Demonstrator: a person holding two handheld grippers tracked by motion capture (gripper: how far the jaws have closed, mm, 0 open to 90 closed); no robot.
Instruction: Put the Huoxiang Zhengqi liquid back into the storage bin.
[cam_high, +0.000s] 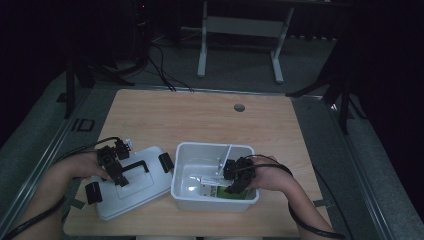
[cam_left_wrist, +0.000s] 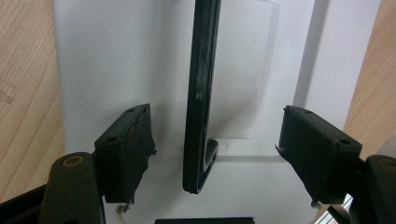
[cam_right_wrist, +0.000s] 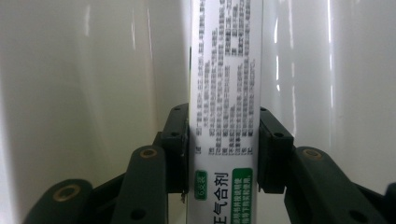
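A narrow white cardboard box with green printed labelling (cam_right_wrist: 226, 116) sits inside the open white plastic bin (cam_high: 186, 152), pinched between the right gripper's (cam_high: 233, 186) fingers. The left gripper's (cam_left_wrist: 217, 158) fingers stand open astride the black handle (cam_left_wrist: 201, 93) of the white lid (cam_high: 150, 187) on the wooden surface (cam_high: 200, 115).

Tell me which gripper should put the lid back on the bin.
Left. The left gripper hangs open astride the black handle of the lid; the right gripper is busy in the bin, jaws on a printed box.
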